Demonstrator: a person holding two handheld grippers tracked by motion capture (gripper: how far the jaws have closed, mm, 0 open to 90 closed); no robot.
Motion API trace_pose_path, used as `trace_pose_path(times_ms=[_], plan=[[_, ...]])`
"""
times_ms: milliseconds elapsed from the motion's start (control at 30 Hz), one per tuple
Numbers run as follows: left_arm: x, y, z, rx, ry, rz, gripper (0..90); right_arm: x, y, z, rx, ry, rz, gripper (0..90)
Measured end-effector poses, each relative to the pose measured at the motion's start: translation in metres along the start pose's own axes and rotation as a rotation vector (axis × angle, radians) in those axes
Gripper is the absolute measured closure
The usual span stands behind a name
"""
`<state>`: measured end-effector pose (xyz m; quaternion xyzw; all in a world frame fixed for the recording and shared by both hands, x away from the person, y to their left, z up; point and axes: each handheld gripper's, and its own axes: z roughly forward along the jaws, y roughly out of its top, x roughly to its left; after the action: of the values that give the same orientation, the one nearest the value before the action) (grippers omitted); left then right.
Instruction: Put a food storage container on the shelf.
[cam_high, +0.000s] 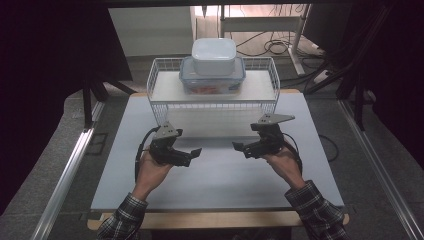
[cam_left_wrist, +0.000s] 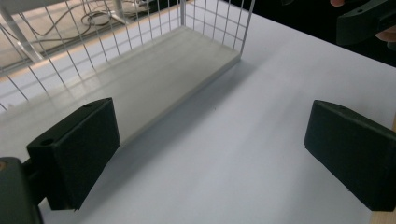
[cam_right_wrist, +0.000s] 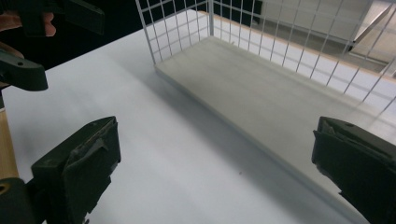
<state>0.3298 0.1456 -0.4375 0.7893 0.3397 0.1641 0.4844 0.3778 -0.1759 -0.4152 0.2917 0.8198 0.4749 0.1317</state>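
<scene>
My left gripper hovers low over the white table, left of centre, jaws open and pointing right. My right gripper faces it from right of centre, also open, with nothing between its jaws. Behind them stands a white wire rack. On its upper shelf sits a clear box with a blue lid, and a white lidded box is stacked on that. In the left gripper view my left gripper looks past the rack's bare lower shelf. In the right gripper view my right gripper looks at that shelf.
The table's wooden front edge runs below the person's plaid sleeves. Metal rails flank the table on the floor. Cables lie on the floor behind the rack. Bare tabletop lies between and in front of the grippers.
</scene>
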Motion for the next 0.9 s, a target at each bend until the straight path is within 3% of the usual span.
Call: trace_pose_path(times_ms=[167,367,900], plan=[[-0.002,-0.01,0.002,-0.004,0.003,-0.014,2.9,-0.002,-0.016,0.0,0.018,-0.012,0.015,1.0],[-0.004,-0.021,0.001,0.015,0.014,-0.006,2.9,0.0,-0.025,-0.007,0.018,-0.027,0.019,1.0],[-0.008,-0.052,-0.004,0.046,0.032,-0.036,2.7,0.002,-0.054,-0.019,0.046,-0.041,0.043,1.0]])
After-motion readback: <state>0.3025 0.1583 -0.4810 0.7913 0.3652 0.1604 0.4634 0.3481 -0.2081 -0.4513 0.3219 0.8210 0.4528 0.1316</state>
